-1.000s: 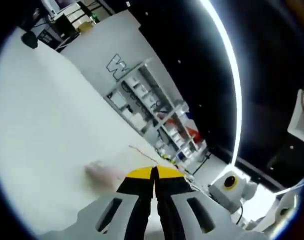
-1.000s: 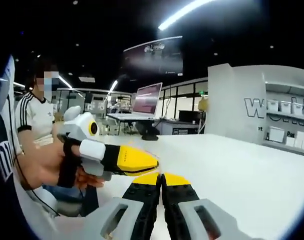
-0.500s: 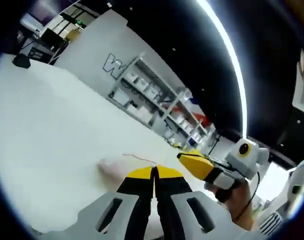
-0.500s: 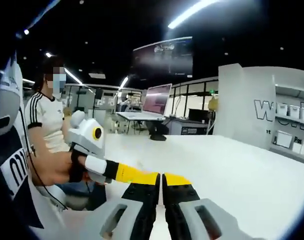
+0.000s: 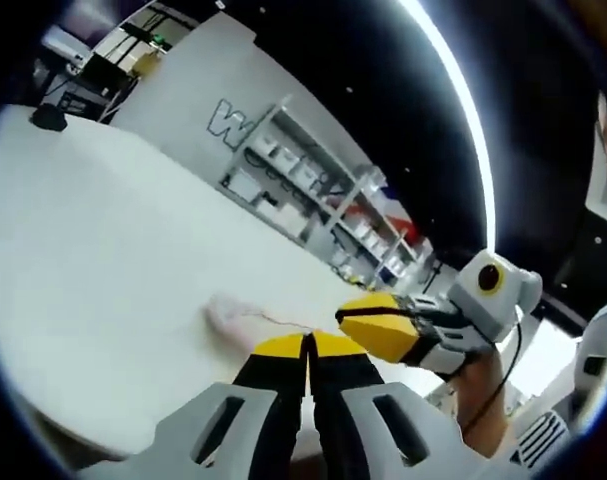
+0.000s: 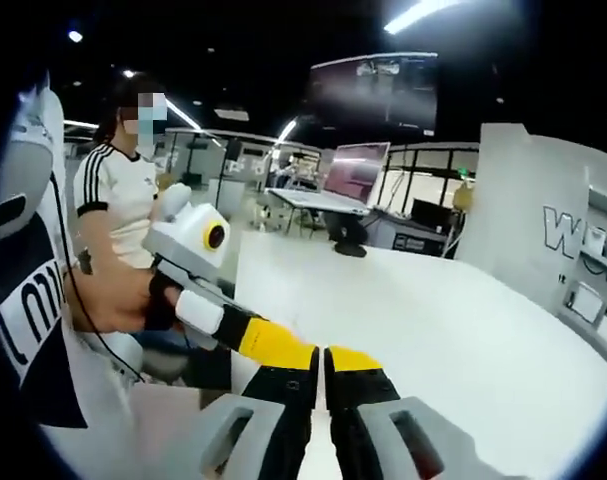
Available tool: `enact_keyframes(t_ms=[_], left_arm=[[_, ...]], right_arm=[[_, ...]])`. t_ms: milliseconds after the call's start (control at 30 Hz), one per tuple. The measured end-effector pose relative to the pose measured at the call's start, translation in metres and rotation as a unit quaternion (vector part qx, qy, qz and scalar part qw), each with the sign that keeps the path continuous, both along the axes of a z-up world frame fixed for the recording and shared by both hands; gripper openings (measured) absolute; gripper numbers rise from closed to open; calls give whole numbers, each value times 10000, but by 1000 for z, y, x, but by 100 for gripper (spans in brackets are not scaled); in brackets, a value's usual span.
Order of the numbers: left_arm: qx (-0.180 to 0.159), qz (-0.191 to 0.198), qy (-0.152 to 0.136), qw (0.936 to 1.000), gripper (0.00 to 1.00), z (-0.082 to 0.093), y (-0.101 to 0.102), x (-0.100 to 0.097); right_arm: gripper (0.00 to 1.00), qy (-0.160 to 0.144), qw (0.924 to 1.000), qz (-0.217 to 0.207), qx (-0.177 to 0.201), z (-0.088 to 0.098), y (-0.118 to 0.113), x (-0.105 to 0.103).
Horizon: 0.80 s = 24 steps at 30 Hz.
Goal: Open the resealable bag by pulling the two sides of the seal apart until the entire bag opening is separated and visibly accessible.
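The resealable bag (image 5: 229, 314) is a faint clear film with a thin red seal line (image 5: 273, 321) that runs to my left gripper's tips. My left gripper (image 5: 308, 345) is shut, and the bag's edge appears pinched in it, hanging out over the white table (image 5: 103, 260). From the right, my right gripper (image 5: 375, 325) comes in with its yellow tip just beside the left tips. In the right gripper view my right gripper (image 6: 323, 358) is shut, and no bag can be made out between its fingers. There the left gripper (image 6: 275, 345) touches in from the left, held by a hand (image 6: 118, 300).
The big white table (image 6: 463, 320) stretches ahead, with a dark object (image 5: 49, 117) at its far end. Shelving with boxes (image 5: 313, 195) stands behind it. A seated person in a striped shirt (image 6: 111, 195) and a laptop (image 6: 355, 172) are in the background.
The right gripper has moved in close beside the left gripper's tips. Both views have swung, and the bag has stayed at the left tips.
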State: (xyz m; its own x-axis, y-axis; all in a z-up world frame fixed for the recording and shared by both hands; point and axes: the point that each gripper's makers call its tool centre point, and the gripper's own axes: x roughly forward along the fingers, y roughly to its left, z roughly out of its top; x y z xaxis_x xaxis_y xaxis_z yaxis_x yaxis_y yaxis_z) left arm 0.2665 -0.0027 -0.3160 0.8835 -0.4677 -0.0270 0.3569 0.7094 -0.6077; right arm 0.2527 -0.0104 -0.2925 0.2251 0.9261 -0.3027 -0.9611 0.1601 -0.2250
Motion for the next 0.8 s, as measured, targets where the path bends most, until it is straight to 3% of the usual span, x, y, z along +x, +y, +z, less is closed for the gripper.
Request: enact_keyframes(t_ms=[333, 800], left_arm=[[87, 2, 13, 10000, 1, -3, 1, -3], [351, 4, 54, 9994, 1, -8, 0, -5]], right_arm=[[1, -172, 9984, 208, -498, -13, 2, -1], [0, -85, 9931, 505, -1059, -27, 6, -2]])
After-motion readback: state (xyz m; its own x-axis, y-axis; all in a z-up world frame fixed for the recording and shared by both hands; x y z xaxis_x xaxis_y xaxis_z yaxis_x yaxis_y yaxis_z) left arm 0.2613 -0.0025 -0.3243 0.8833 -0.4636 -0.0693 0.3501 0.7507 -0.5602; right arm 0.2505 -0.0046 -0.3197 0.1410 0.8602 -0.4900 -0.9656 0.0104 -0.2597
